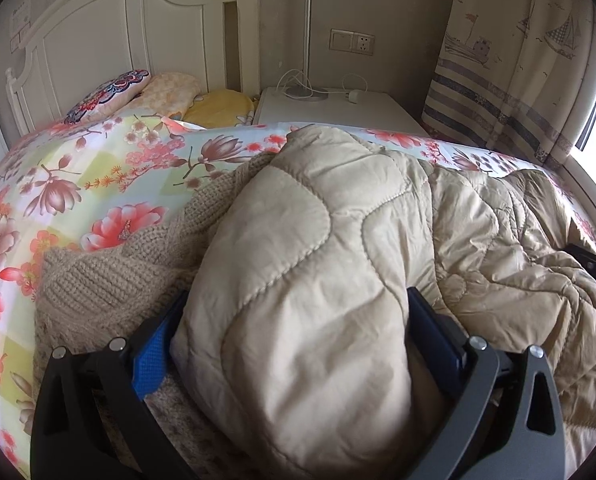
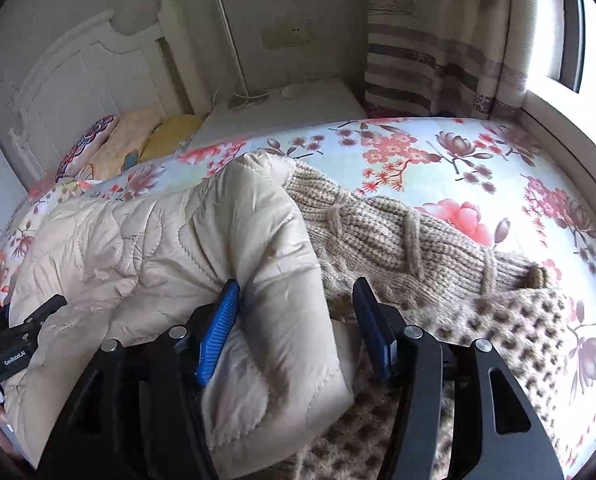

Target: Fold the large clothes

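Beige quilted jacket (image 1: 305,300) lies bunched on the bed (image 1: 98,184), overlapping a tan knitted sweater (image 2: 397,236) that spreads beside it on the floral cover. Left tongs (image 1: 290,320) stand wide around a thick fold of the jacket, both pads against it. Right tongs (image 2: 294,312) are parted: one pad touches the jacket's edge, the other stands clear over the sweater.
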